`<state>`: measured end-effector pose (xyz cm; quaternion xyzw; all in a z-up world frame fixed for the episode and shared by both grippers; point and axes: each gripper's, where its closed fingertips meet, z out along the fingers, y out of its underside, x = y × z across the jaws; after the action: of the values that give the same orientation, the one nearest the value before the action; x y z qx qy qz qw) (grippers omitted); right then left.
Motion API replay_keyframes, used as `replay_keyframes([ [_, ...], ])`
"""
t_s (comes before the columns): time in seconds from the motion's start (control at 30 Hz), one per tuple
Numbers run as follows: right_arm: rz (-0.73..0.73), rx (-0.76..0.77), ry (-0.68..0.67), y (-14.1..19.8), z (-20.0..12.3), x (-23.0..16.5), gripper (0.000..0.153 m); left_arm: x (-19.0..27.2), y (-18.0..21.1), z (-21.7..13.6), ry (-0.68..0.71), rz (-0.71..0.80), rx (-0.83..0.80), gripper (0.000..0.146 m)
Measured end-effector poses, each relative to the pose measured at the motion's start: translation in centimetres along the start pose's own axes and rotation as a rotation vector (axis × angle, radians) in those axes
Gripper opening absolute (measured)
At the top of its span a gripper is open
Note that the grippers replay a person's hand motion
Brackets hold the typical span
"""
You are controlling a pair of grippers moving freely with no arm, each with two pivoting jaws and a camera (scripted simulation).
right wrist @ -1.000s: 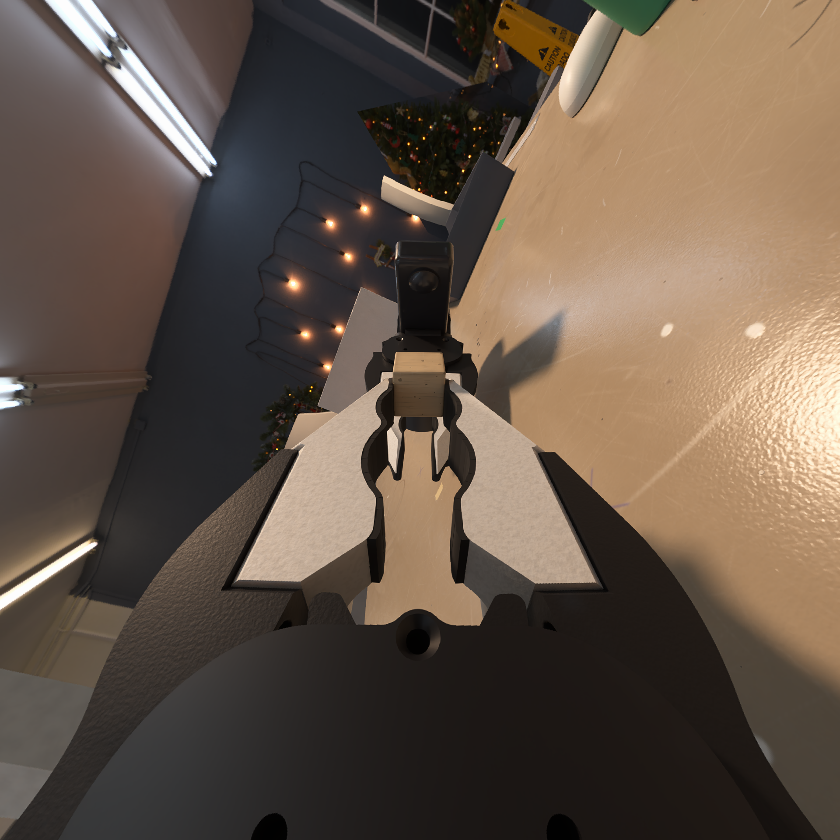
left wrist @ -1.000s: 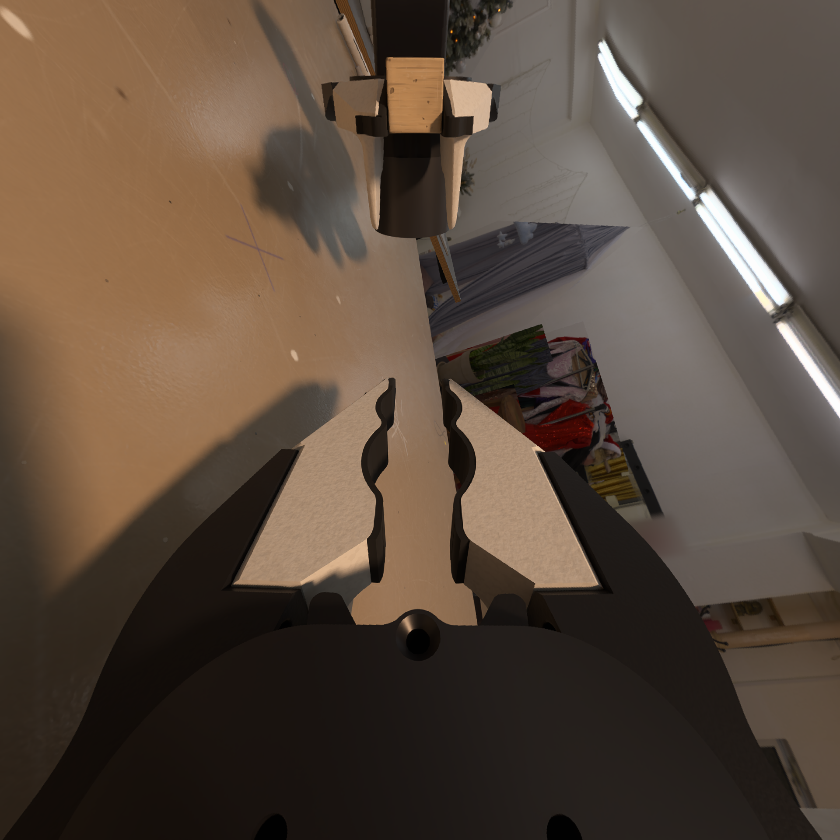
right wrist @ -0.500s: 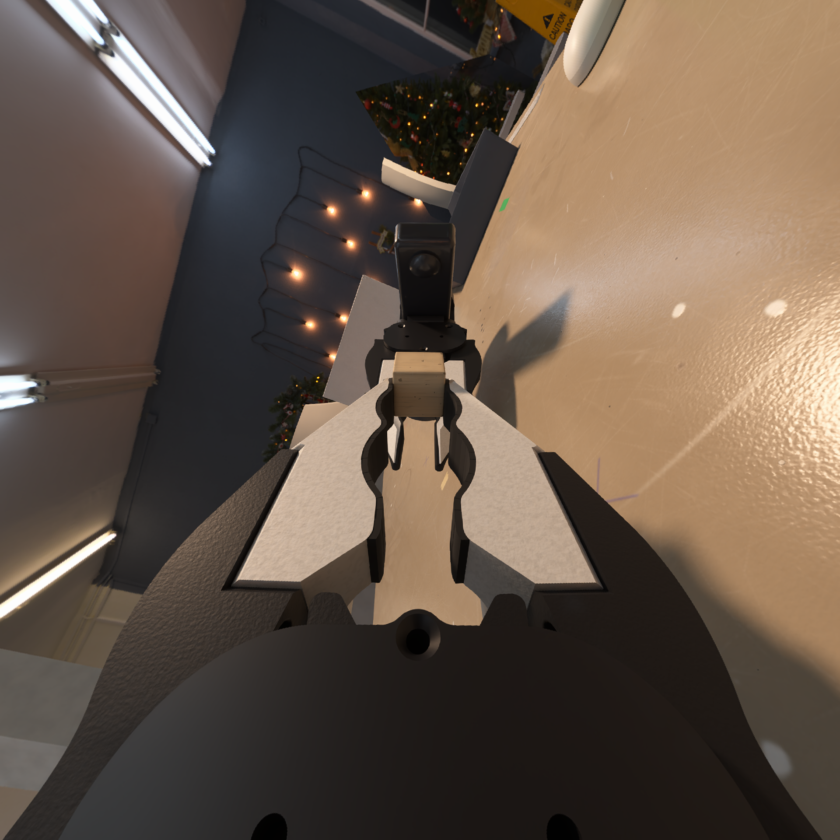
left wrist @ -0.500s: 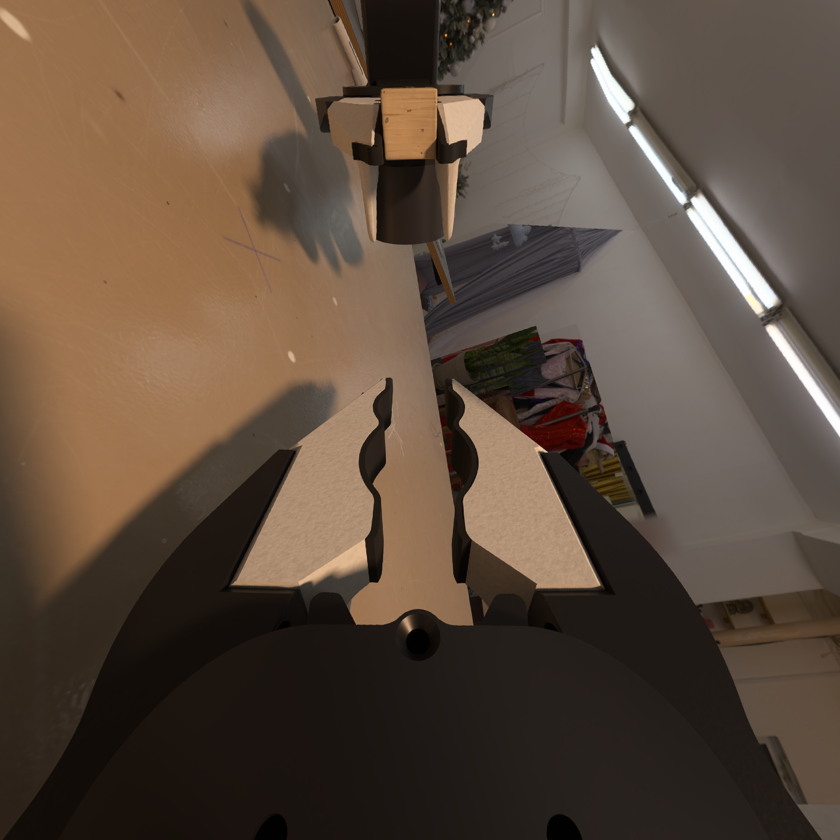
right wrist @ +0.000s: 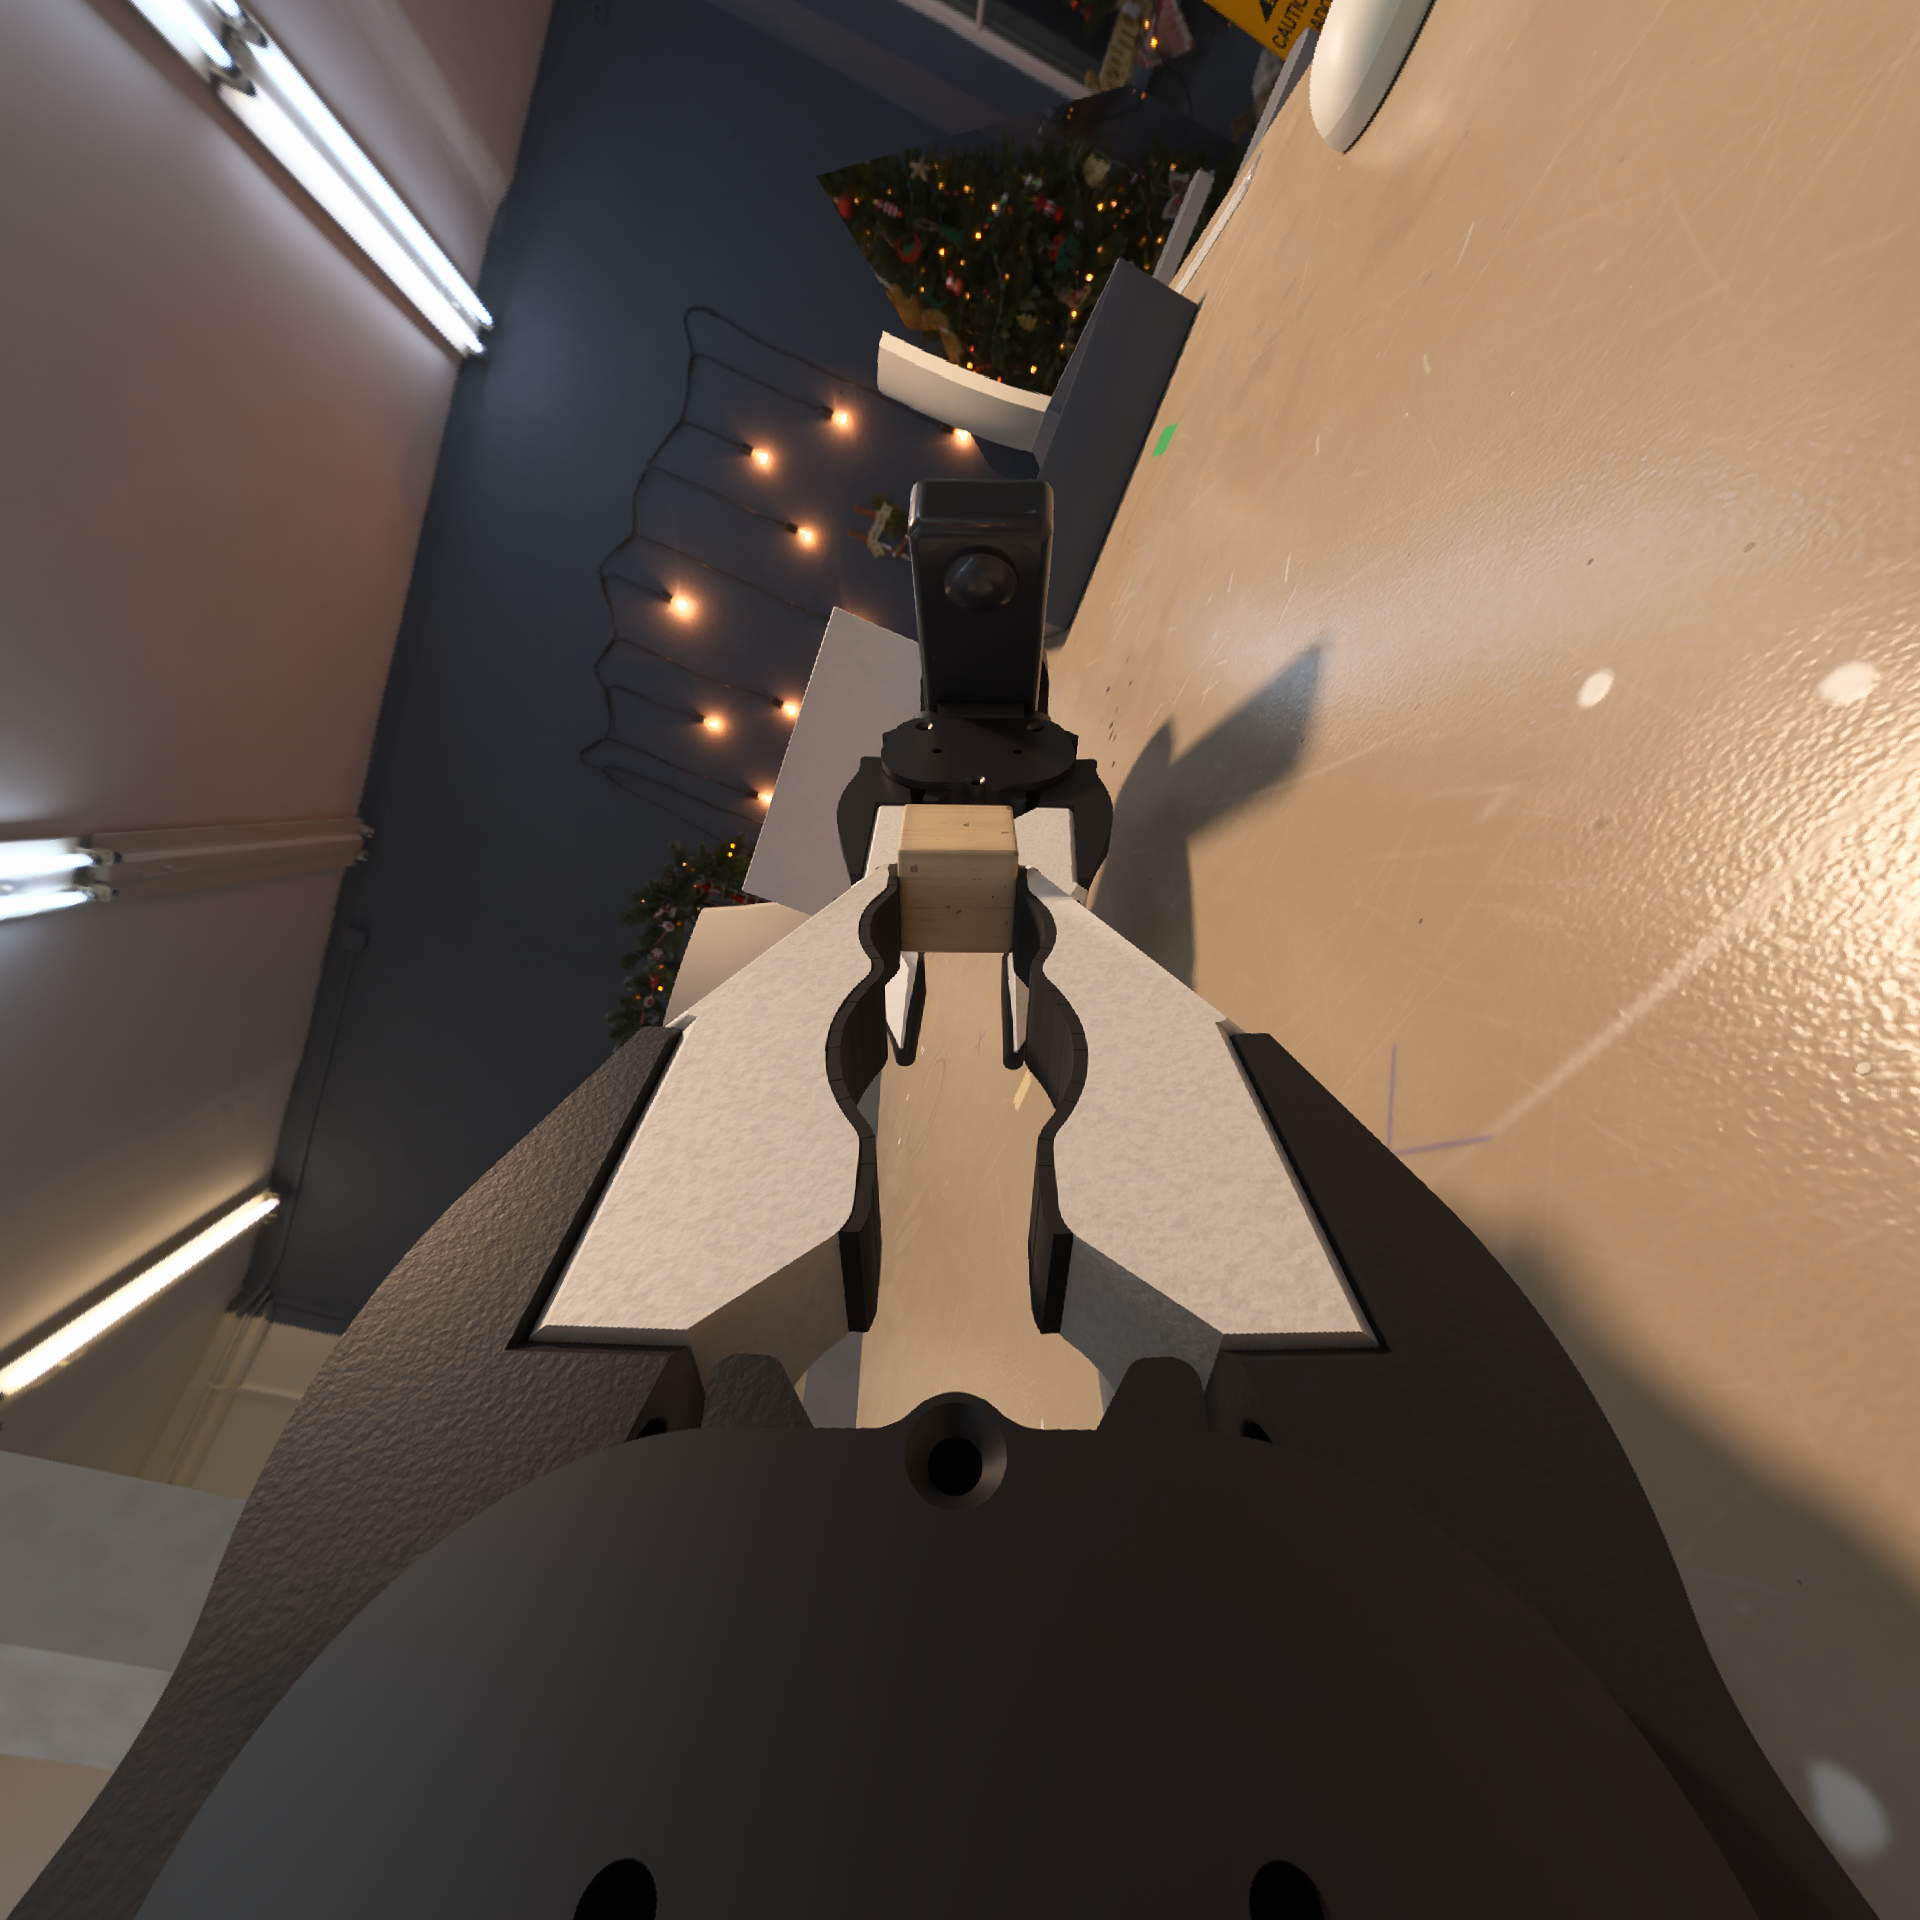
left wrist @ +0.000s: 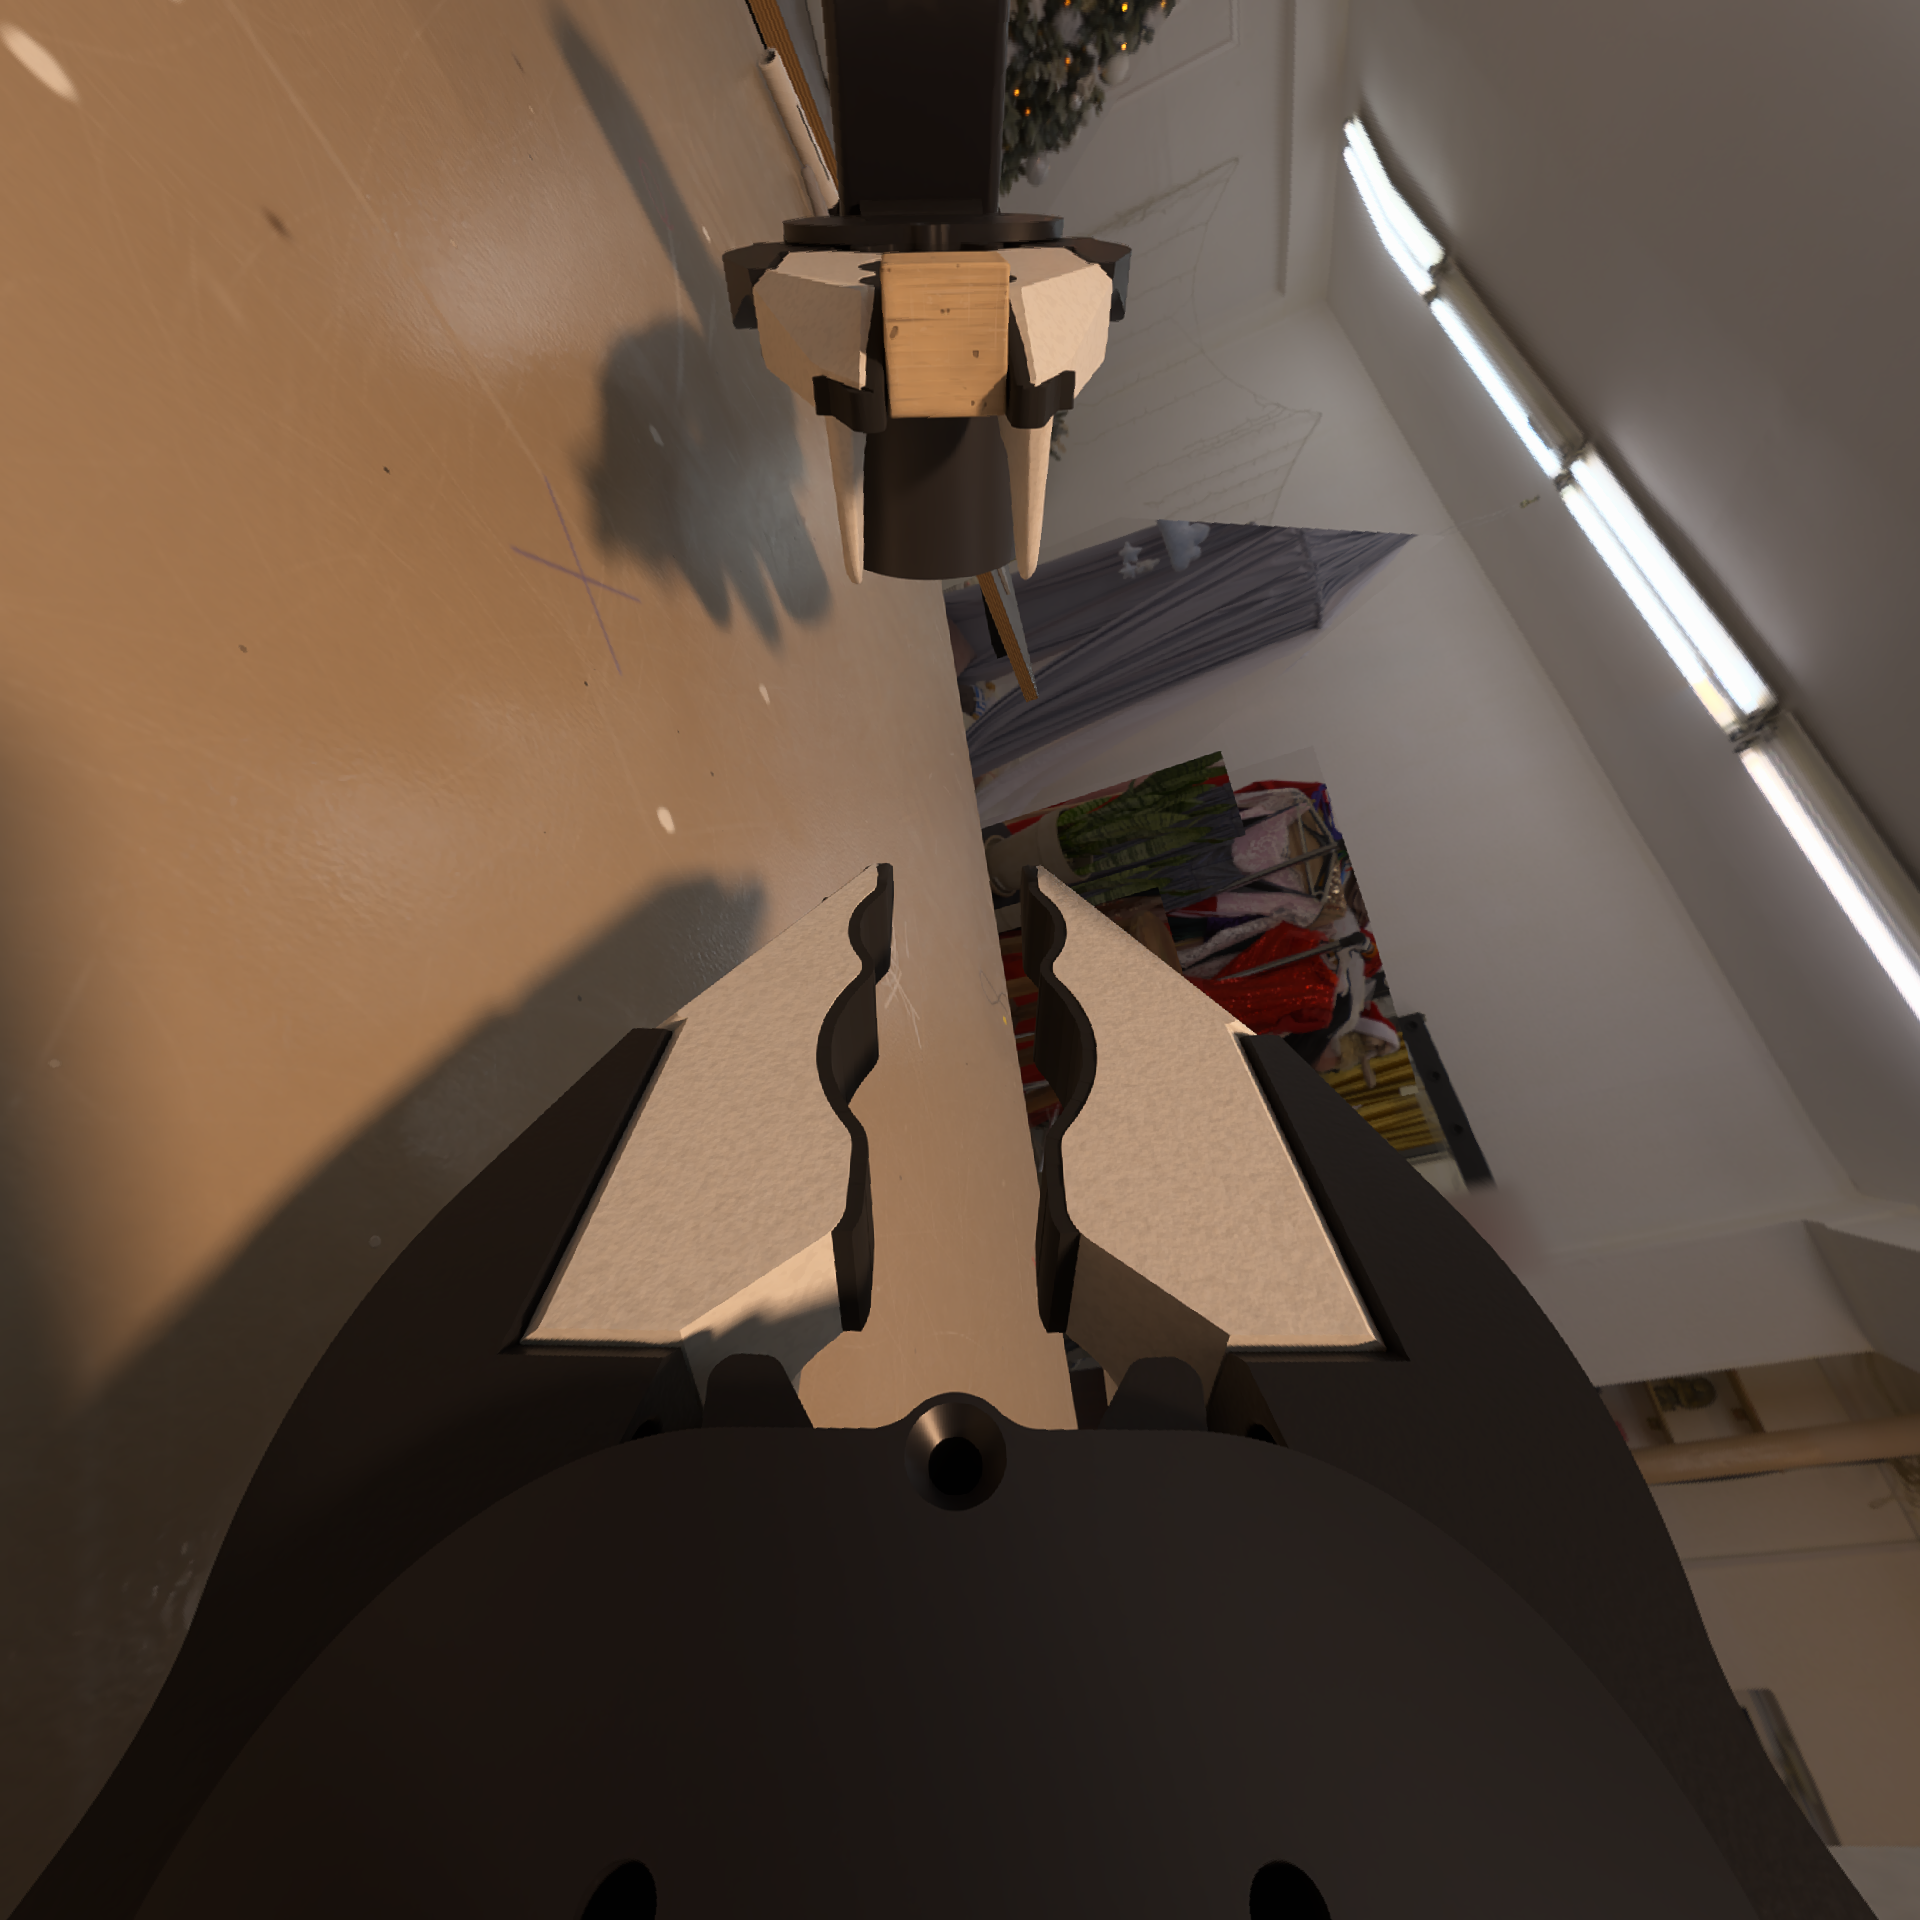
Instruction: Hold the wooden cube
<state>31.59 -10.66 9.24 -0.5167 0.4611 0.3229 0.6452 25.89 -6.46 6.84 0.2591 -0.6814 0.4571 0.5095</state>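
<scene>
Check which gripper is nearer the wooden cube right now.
Right. The right gripper has the wooden cube clamped between its fingertips, clear of the table. The left gripper is open and empty, facing the cube across a clear gap.

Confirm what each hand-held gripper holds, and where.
Right hand-held gripper clamps the wooden cube by two opposite side faces, at its fingertips. Left hand-held gripper holds nothing.
</scene>
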Motion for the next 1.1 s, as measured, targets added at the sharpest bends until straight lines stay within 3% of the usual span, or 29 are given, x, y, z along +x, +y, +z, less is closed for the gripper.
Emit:
replay_keyframes([
  [1.1,0.004,-0.041,0.01,0.97,0.83,0.13,0.02,0.28,-0.06,-0.08,0.015,-0.001,0.007,0.029],
])
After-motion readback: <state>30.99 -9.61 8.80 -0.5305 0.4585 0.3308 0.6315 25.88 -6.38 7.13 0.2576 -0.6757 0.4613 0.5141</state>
